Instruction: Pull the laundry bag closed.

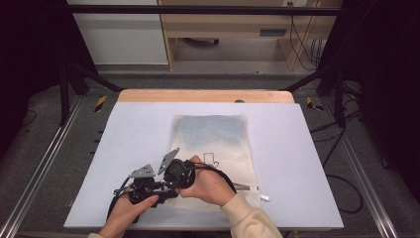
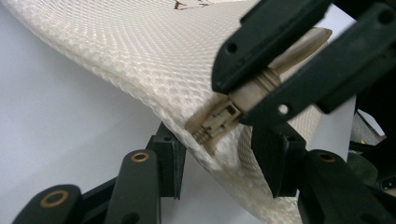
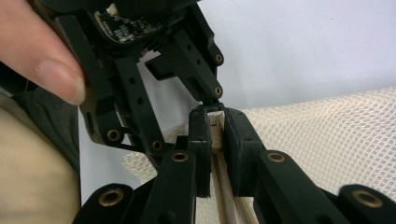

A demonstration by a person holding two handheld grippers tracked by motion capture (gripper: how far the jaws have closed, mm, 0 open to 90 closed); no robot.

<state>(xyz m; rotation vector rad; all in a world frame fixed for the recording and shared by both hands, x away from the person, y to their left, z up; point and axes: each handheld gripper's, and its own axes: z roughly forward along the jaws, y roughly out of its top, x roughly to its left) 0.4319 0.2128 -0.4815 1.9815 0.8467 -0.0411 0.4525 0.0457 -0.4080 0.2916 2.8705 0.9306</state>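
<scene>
- Your two hands sit at the near edge of the table (image 1: 148,124), side by side, each holding a gripper over the near left corner of the mesh bag (image 1: 218,144).
- Your right gripper (image 3: 215,135) has its jaws clamped on the beige zipper pull (image 3: 215,128) at the bag's corner; in the right gripper view the pads press it from both sides, with the zipper track running down between them.
- From the left gripper view, that same pull (image 2: 261,79) is seen sticking out between the right gripper's black jaws, and the slider body is just above the bag's folded edge.
- Your left gripper (image 2: 219,161) straddles the bag's edge: one pad (image 2: 170,161) is below and to the left of the mesh, the other (image 2: 273,161) against the fabric on the far side. I cannot tell whether both pads press on the mesh, so its grip is unsettled.
- White mesh bag lies flat in the middle of the table, long side running away from you, with a bluish patch at its far end and a small outlined mark near the middle.
- Its near left corner is lifted slightly off the tabletop where the grippers meet.
</scene>
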